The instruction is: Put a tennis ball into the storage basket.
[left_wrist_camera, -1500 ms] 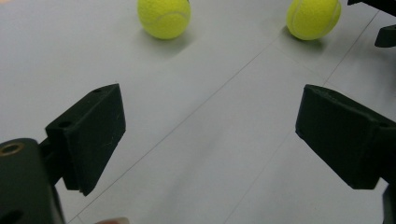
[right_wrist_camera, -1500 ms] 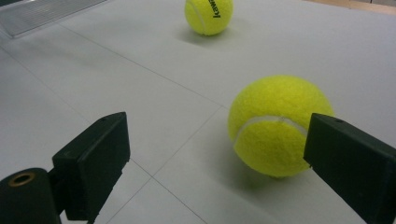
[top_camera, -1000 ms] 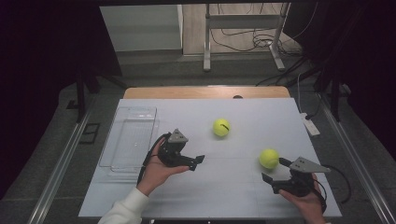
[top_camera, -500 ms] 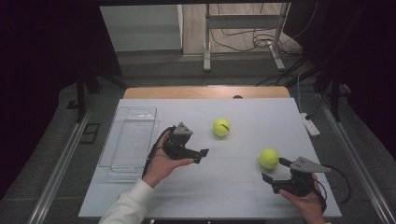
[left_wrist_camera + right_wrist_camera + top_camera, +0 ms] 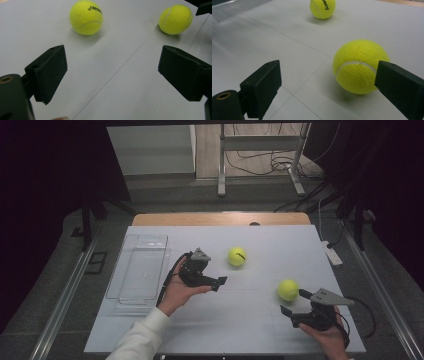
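Note:
Two yellow tennis balls lie on the white table (image 5: 240,330). One ball (image 5: 237,256) sits near the middle, the other (image 5: 288,289) toward the front right. My left gripper (image 5: 220,282) is open, below and left of the middle ball, with nothing between its jaws. In the left gripper view that ball (image 5: 86,17) lies ahead to the left of the open gripper (image 5: 112,72), and the other ball (image 5: 175,19) ahead to the right. My right gripper (image 5: 292,301) is open just in front of the right ball. In the right gripper view this ball (image 5: 358,66) sits close before the right jaw of the gripper (image 5: 329,85), not gripped.
A clear plastic tray (image 5: 137,270) stands at the table's left side, left of my left hand. A white power strip (image 5: 331,254) lies beside the table's right edge. The tray's corner (image 5: 237,7) shows far off in the right gripper view.
My left hand and gripper have moved to the right and slightly away, closer to the middle ball. The right gripper and both balls have stayed put.

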A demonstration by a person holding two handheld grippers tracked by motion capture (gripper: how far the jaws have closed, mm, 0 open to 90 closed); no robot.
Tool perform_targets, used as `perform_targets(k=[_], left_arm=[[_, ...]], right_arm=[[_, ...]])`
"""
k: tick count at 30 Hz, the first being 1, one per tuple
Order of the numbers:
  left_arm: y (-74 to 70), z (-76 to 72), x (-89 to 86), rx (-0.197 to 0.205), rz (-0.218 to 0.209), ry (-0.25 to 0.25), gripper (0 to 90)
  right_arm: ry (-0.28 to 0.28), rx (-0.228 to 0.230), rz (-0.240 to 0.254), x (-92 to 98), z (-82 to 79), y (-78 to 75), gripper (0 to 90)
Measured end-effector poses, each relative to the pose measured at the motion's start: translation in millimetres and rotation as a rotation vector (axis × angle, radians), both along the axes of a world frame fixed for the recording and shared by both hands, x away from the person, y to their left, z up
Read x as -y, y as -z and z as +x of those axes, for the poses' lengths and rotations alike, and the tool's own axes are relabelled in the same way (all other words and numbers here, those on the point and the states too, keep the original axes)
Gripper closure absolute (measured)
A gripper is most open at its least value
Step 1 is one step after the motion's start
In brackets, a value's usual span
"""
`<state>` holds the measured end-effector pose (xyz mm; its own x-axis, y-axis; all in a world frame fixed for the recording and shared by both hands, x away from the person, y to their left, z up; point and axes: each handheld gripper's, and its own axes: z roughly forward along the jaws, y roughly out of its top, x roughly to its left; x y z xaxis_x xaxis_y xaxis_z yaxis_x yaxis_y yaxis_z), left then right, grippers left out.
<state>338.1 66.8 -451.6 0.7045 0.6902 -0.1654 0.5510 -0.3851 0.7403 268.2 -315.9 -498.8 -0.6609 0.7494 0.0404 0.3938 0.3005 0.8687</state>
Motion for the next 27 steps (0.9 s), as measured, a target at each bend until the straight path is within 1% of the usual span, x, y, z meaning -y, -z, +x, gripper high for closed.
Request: perform_targets(k=[10, 18, 27], left_arm=[[-1.3, 8.9, 6.1, -0.008, -0.006, 0.002, 9.4], [-0.6, 17.1, 12.2, -0.018, 0.011, 0.003, 9.2], [3.5, 26.1, 17.9, -0.036, 0.016, -0.004, 9.1]], right_arm=[[0.005, -0.002, 0.001, 0.3, -0.6, 0.1, 7.3], [0.006, -0.005, 0.004, 1.0, 0.5, 0.7, 7.2], [0.007, -0.003, 0.005, 1.8, 0.1, 0.2, 7.2]])
